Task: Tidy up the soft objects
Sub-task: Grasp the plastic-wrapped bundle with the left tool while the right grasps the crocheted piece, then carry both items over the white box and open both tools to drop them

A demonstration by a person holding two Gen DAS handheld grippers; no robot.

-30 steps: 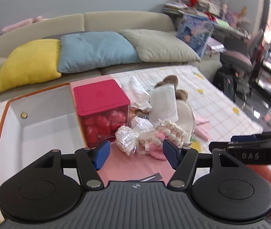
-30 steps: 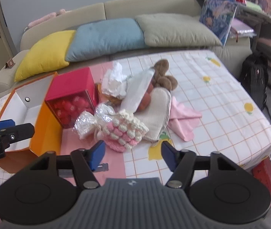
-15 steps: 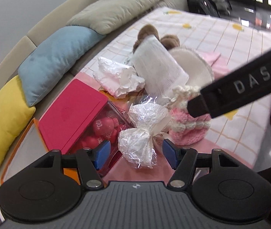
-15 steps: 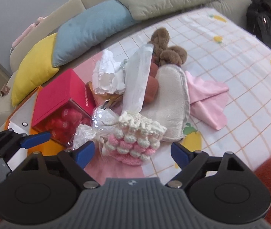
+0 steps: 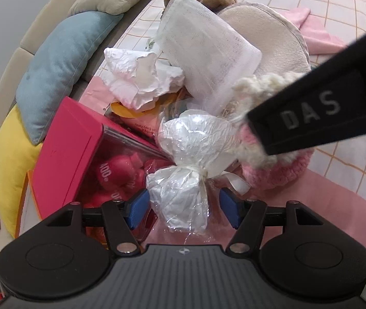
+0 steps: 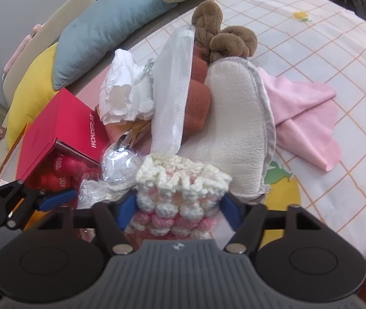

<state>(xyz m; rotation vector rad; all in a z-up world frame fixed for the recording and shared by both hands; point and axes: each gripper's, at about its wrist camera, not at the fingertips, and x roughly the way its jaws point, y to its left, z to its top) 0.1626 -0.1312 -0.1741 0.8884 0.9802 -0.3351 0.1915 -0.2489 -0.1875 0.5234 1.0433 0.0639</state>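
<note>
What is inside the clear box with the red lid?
Through the clear wall of the red-lidded box show red rounded pieces printed with "400". How many there are, and what lies deeper, is hidden by the lid and the cellophane bundle.

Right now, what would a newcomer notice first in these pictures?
The pink and white knitted piece sits at the front of the pile, between the fingers of the right tool, whose jaws have just been closing. Beside it, a shiny plastic wrap lies inside the open left tool, next to a red box.

Pink-and-cream crochet piece [image 6: 180, 193] beside crinkled cellophane bundle [image 5: 185, 170], heaped
</note>
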